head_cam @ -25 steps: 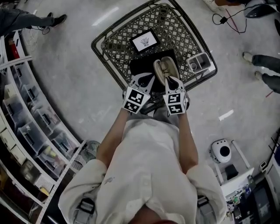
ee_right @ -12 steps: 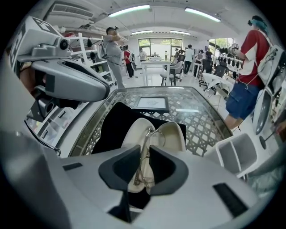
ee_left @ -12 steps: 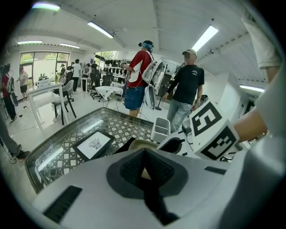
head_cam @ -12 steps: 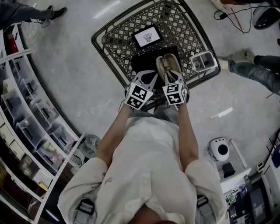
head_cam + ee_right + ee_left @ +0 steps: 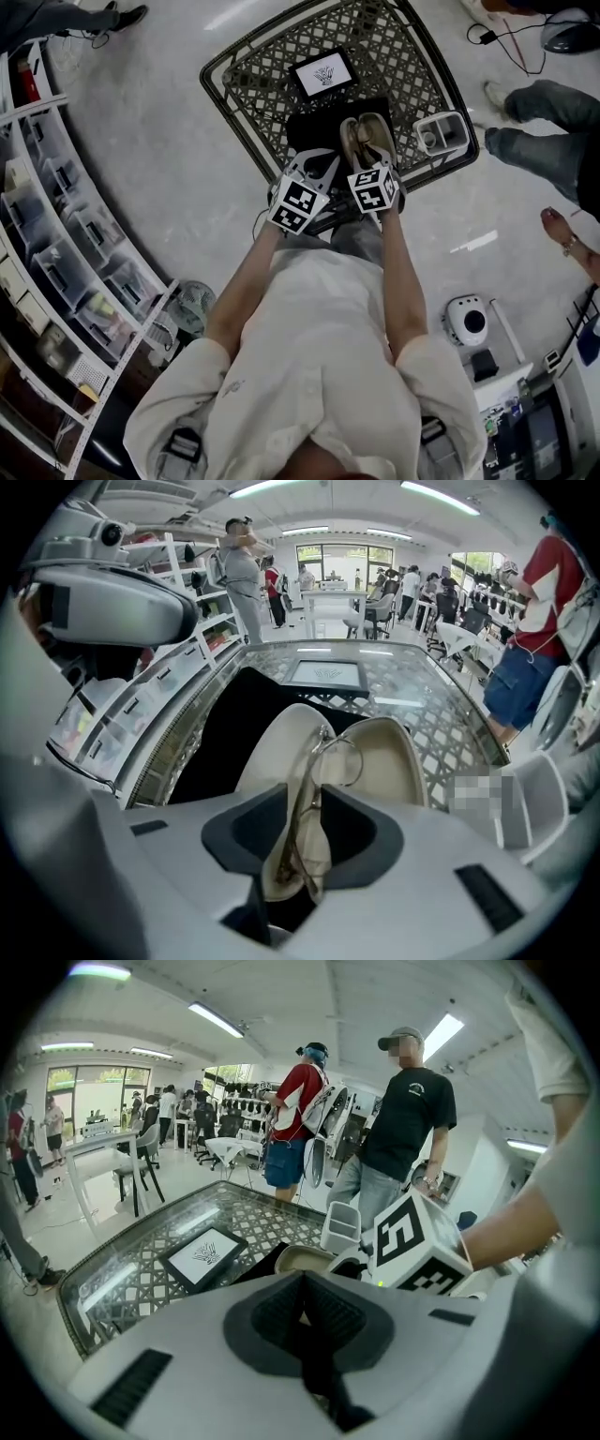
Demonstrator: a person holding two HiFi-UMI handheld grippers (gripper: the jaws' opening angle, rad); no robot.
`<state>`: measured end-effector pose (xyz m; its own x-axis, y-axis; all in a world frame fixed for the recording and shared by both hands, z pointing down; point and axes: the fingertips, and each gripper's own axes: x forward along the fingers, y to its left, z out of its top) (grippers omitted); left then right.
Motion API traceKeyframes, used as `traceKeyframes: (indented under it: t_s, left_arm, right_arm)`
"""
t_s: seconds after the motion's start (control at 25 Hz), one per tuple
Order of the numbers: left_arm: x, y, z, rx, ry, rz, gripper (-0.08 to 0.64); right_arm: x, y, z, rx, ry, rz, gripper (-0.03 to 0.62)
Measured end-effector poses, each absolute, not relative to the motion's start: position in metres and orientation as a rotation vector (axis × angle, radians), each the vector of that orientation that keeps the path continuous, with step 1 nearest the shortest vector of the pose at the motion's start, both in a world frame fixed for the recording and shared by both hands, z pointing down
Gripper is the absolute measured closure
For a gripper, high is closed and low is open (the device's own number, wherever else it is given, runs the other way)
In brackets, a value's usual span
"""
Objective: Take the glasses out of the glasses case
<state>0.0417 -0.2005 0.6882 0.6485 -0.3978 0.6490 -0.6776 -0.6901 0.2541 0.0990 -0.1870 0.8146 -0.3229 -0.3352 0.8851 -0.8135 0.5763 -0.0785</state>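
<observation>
Right gripper view, glasses (image 5: 312,808) inside open glasses case (image 5: 389,761), right gripper (image 5: 305,832) jaws just opened astride them, left gripper (image 5: 302,1321) jaws together

Right gripper (image 5: 302,803): jaws apart, just opened wider, pads on either side of the glasses (image 5: 302,855) and not pressing them.
Glasses: thin wire frame, standing on edge between the jaws, one rim reaching up over the case.
Glasses case (image 5: 394,761): beige, open, two halves side by side, lying on a black mat (image 5: 220,728).
Framed picture (image 5: 326,674): flat, beyond the mat.
Table (image 5: 436,719): glass top over lattice.
White holder (image 5: 539,794): at the table's right edge.
Shelving (image 5: 141,705): far left.
Background: several people standing, one in a red top (image 5: 544,578).
</observation>
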Motion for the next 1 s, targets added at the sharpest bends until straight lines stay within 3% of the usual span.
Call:
traceKeyframes:
  t_s: [0.4, 0.48, 1.0]
  left_arm:
    - [0.036, -0.195, 0.690, 2.368, -0.856, 0.773, 0.546]
    - [0.036, -0.195, 0.690, 2.368, -0.859, 0.770, 0.546]
    - [0.025, -0.189, 0.682, 2.378, -0.884, 0.763, 0.546]
  right_arm:
    - [0.099, -0.192, 0.827, 0.968, -1.869, 0.606, 0.508]
    - [0.098, -0.189, 0.831, 0.957, -1.867, 0.634, 0.561]
    - [0.098, -0.189, 0.831, 1.009, -1.876, 0.727, 0.568]
